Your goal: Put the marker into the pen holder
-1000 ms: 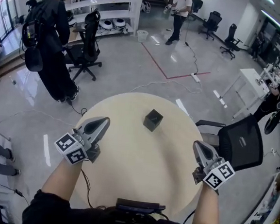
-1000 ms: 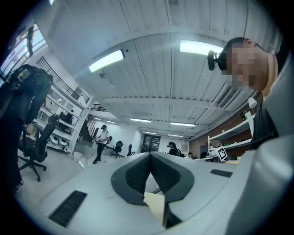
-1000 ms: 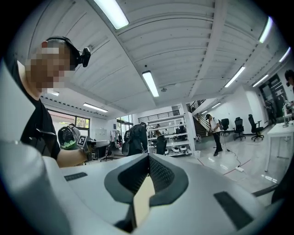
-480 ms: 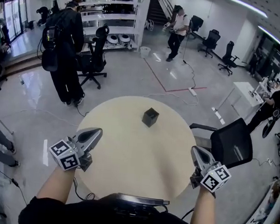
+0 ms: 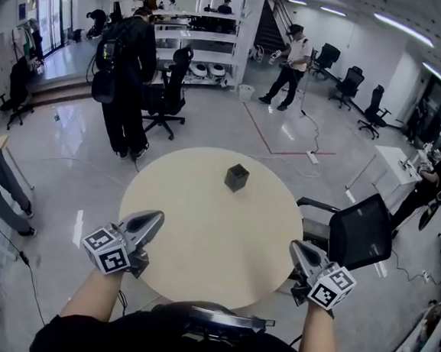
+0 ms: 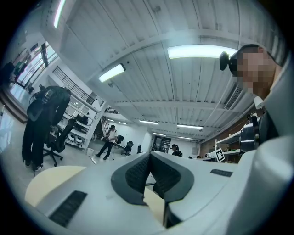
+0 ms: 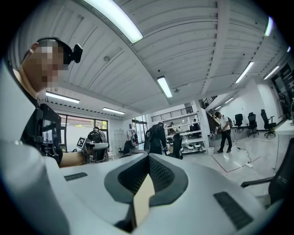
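Note:
The black cube-shaped pen holder [image 5: 236, 177] stands on the far half of the round beige table [image 5: 199, 246]. No marker shows in any view. My left gripper [image 5: 155, 219] hovers over the table's near left edge, well short of the holder, jaws shut with nothing between them. My right gripper [image 5: 299, 249] hangs at the near right edge, also shut and empty. In the left gripper view the left gripper [image 6: 149, 157] has its ribbed pads meeting at the tips. In the right gripper view the right gripper [image 7: 148, 159] shows the same, and the left gripper's marker cube [image 7: 81, 142] appears at the left.
A black office chair [image 5: 359, 235] stands against the table's right side. A person in black [image 5: 128, 87] stands by another chair [image 5: 168, 98] beyond the table's far left. Another person [image 5: 290, 66] walks farther back. A white desk [image 5: 397, 161] is at the right; cables lie on the floor.
Both grippers have drawn back from over the table to its near edge. The head view has lifted and shows more of the room. The pen holder has not moved.

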A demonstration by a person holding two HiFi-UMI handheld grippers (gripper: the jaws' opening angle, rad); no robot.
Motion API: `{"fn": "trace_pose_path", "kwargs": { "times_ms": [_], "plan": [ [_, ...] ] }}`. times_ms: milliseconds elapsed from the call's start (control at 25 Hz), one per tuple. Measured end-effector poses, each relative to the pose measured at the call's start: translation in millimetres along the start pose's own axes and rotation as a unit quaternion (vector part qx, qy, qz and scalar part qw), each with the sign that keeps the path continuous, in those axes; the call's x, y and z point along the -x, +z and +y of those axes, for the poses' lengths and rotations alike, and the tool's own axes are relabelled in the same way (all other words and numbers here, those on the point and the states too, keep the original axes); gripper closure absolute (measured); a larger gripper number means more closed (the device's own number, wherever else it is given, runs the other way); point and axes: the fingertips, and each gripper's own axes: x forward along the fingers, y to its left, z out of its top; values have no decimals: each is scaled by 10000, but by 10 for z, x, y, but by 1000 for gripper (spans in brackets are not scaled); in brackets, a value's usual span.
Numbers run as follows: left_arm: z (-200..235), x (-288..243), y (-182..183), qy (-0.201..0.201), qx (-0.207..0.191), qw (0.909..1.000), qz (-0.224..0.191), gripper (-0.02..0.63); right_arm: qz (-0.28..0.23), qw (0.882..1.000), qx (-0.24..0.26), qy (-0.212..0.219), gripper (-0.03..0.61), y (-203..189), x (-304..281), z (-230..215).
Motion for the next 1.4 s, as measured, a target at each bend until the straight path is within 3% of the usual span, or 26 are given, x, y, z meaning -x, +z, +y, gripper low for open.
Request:
{"fn": "trace_pose_path", "kwargs": {
  "times_ms": [240,600,1400],
  "plan": [
    [6,235,226,-117,-48,9999,-55,620,-284,9995,69,-125,577,84,-8,347],
    [171,519,303,-136,-91,9999,17,620,-186,9993,-131,-300,577,-116,-278,571],
    [157,502,263,-242,-26,9997,-47,620,-107,9994,52,-334,577,-84,-292,579]
  ]
}}
